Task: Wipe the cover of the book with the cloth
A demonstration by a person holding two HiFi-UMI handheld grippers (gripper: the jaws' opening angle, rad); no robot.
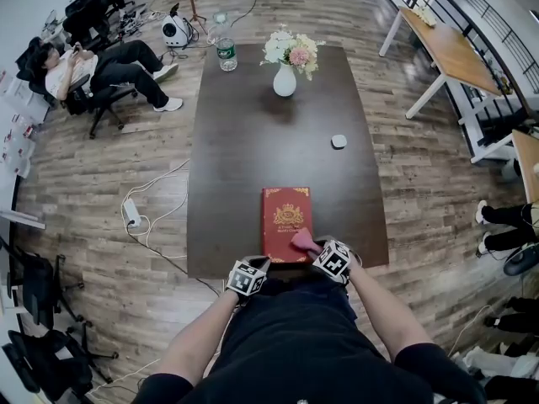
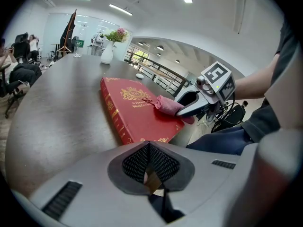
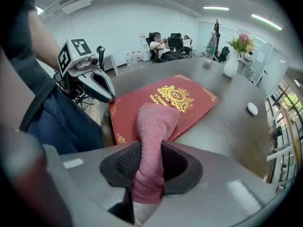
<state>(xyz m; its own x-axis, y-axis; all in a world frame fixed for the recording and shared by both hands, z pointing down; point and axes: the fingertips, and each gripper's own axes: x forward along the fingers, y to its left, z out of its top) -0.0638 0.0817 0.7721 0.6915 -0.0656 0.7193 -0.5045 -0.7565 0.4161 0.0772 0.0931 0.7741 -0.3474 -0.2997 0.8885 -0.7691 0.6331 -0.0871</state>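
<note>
Pink cloth [image 3: 154, 126] is pinched between the jaws of the right gripper [image 3: 150, 174]. Its free end reaches ahead of the gripper and rests on the near part of the red book [image 3: 165, 103] cover. The book lies flat on the dark table [image 1: 253, 141], directly in front of both grippers. The left gripper [image 2: 150, 171] has its jaws drawn together on nothing, and the book's near corner sits just ahead and to its right.
</note>
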